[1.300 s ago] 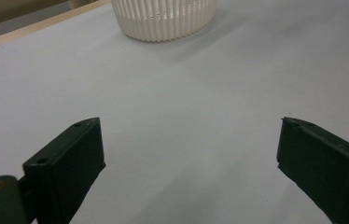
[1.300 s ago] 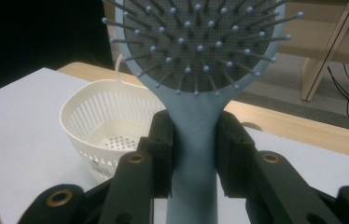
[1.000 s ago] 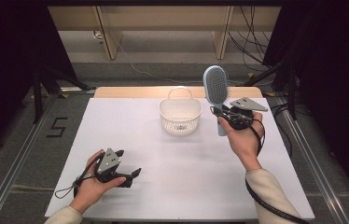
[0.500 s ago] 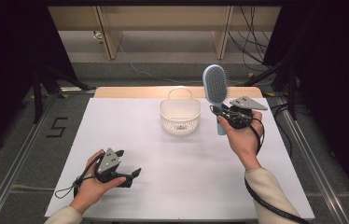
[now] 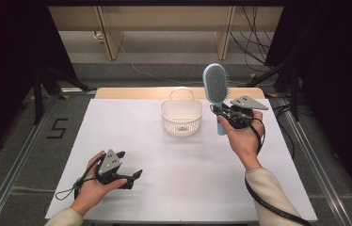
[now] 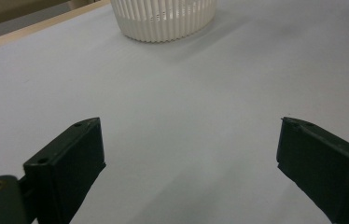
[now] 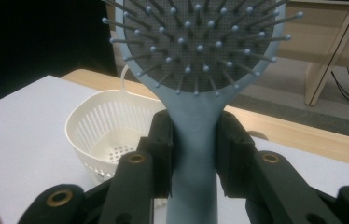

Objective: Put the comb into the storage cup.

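Note:
A light-blue hairbrush [image 5: 216, 89] stands upright in my right gripper [image 5: 222, 114], which is shut on its handle just right of a white slatted basket [image 5: 181, 117]. In the right gripper view the jaws clamp the brush handle [image 7: 194, 140] from both sides, the bristled head [image 7: 200, 42] rises above them, and the basket [image 7: 112, 135] sits behind at the left, with nothing in the part of it that shows. My left gripper [image 5: 128, 165] rests low at the table's front left, open, with nothing between its fingers [image 6: 70, 163]. The basket [image 6: 163, 18] shows far ahead in the left gripper view.
A white sheet [image 5: 164, 160] covers the table, with a wooden strip [image 5: 132, 92] along its far edge. A cable [image 5: 268, 202] trails from the right gripper past the sleeve. Dark floor and metal rails [image 5: 19, 155] flank the table.

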Demonstrator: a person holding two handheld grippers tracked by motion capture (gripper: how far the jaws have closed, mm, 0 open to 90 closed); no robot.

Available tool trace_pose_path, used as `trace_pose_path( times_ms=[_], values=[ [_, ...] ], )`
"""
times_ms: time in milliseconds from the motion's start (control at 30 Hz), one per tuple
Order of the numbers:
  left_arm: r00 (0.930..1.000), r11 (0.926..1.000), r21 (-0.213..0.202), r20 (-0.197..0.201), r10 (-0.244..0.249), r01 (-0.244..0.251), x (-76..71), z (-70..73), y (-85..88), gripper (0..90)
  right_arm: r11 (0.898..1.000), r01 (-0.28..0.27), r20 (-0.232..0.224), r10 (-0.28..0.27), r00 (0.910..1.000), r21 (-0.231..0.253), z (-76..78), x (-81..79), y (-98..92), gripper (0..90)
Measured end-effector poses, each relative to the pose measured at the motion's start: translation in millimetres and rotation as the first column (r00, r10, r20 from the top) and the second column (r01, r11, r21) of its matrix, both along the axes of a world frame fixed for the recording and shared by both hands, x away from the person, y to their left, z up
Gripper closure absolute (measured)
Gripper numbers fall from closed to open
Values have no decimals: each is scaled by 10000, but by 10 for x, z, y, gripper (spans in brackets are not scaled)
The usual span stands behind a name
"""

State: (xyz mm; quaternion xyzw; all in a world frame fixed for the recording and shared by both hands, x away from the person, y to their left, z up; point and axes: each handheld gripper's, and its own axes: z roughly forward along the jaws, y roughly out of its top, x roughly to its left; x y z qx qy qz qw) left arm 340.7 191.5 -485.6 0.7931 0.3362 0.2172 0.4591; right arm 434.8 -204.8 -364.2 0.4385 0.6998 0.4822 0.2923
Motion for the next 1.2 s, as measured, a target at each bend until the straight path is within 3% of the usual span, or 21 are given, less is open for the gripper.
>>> trace_pose_path(
  times_ms=[1200],
  values=[
    [10000,10000,-3,-22,-20,20,5,-5,-6,71,9999,-29,223,26,9997,143,67,52,71,703]
  ],
)
